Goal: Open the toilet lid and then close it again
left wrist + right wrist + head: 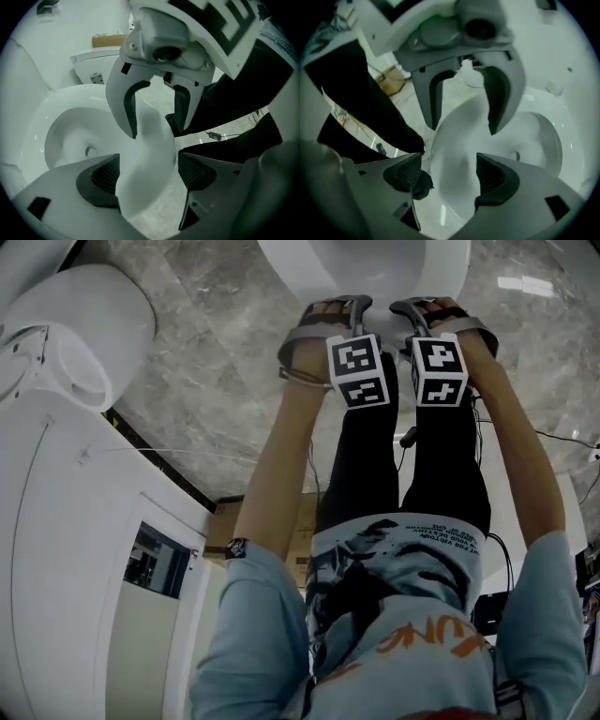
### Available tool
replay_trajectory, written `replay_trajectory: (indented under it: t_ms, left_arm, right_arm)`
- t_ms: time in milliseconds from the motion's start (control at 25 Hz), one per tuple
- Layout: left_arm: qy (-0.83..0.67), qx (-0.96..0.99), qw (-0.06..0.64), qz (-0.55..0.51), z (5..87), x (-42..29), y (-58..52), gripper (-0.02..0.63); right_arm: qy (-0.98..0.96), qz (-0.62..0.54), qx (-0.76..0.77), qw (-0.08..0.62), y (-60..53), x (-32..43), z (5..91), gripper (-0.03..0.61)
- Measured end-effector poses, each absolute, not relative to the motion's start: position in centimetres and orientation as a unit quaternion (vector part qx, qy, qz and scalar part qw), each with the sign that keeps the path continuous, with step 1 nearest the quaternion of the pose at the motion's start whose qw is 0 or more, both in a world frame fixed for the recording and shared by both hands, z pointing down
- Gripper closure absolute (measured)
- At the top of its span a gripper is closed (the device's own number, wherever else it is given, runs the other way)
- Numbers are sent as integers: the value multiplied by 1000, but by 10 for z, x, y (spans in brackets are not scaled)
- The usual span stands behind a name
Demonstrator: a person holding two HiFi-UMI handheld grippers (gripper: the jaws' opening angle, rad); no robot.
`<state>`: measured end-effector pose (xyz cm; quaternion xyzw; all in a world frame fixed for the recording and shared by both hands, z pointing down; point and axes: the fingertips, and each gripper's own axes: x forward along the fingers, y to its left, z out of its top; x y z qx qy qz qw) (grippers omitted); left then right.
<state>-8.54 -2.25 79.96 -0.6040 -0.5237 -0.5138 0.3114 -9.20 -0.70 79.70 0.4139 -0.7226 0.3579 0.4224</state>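
Note:
The white toilet point(366, 263) stands at the top of the head view, and both arms reach down to its front edge. My left gripper point(342, 310) and right gripper point(427, 307) hang side by side over the rim, each with its marker cube. In the left gripper view the bowl point(70, 136) is uncovered and its drain shows. The front rim point(145, 154) passes between the jaws of my left gripper point(150, 173), which stand open and clear of it. My right gripper point(447, 176) is open too, straddling the same rim point(454, 154). I cannot make out the lid.
The cistern point(93, 61) stands behind the bowl with a brown box point(108, 41) on top. The floor point(206, 324) is grey marble. A rounded white fixture point(75, 343) and a white panel point(66, 549) stand at the left. A cable point(562, 442) lies at the right. The person's black trousers point(403, 456) are close to the bowl.

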Motion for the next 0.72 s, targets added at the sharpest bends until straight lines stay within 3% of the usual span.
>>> replay_trajectory:
  t_ms: [120,720]
  left_arm:
    - [-529,-583,338,-516,818,-94,-24,235]
    - [-514,-585,410,-475,837,-93,-24,229]
  right_arm:
    - [-716,357,381,464,-8,-102,818,199]
    - [-707,376,360,478,-12,-99,829,227]
